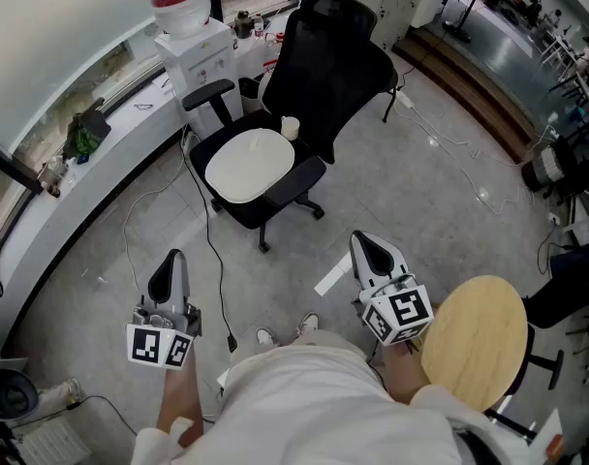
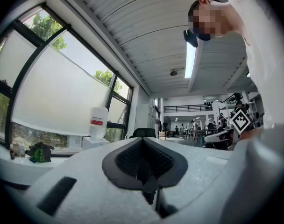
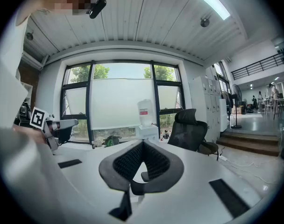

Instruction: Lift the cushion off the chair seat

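Note:
A black office chair (image 1: 324, 76) stands on the grey floor ahead, with a round cream cushion (image 1: 249, 163) lying flat on its seat. A small white cup-like object (image 1: 290, 127) sits at the cushion's back edge. My left gripper (image 1: 172, 258) is held low at the left, well short of the chair, jaws shut and empty. My right gripper (image 1: 363, 241) is at the right, also short of the chair, shut with nothing between its pads. In the right gripper view the chair (image 3: 191, 129) shows beyond the shut gripper (image 3: 142, 144). The left gripper view shows only the chair's backrest top (image 2: 144, 132) over its gripper (image 2: 142, 143).
A water dispenser (image 1: 188, 27) stands behind the chair by the window ledge (image 1: 91, 177). A black cable (image 1: 214, 279) runs across the floor from the chair towards me. A round wooden stool (image 1: 479, 342) is at my right. Steps (image 1: 469, 76) rise at the far right.

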The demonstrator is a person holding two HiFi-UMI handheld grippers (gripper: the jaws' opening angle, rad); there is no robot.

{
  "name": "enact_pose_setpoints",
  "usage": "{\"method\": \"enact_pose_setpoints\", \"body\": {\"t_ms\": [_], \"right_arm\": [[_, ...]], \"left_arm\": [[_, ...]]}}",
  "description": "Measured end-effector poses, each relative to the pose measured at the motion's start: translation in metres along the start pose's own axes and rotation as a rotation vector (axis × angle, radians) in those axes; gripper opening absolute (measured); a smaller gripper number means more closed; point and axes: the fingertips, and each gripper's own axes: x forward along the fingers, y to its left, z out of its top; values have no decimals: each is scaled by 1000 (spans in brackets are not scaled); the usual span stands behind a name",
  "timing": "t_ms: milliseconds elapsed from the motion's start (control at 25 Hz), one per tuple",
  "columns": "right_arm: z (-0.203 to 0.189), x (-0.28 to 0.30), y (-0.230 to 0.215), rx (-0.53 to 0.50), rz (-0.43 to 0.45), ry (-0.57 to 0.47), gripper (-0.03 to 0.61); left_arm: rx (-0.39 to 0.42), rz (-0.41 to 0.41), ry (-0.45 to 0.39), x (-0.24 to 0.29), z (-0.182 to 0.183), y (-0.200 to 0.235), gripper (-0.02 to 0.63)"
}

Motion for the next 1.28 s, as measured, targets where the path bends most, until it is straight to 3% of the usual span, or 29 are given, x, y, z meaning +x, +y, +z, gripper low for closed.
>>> {"method": "enact_pose_setpoints", "body": {"t_ms": [360,560,720,760,840,960,1080,1280], "right_arm": [[1,-1,-5,41,36,-16,3],[10,-2,-8,104,95,-71,3],[15,-2,-16,89,93,-77,3],[16,-2,-19,88,90,-77,3],[14,-3,-25,96,76,-76,3],[9,-6,-35,112,68,-71,3],[6,-10,-46,118,75,-68,3],[-3,-18,-66,150,73,-70,3]], "left_arm": [[15,23,5,-4,4,-8,15],[33,-3,-16,1,11,-13,17],[33,-22,5,10,10,-18,24],[30,-18,14,12,8,-18,70],[22,-13,30,16,3,-19,225],[35,-2,37,21,0,-24,282],[66,19,38,29,0,-27,399],[105,48,52,37,-7,-35,453]]}}
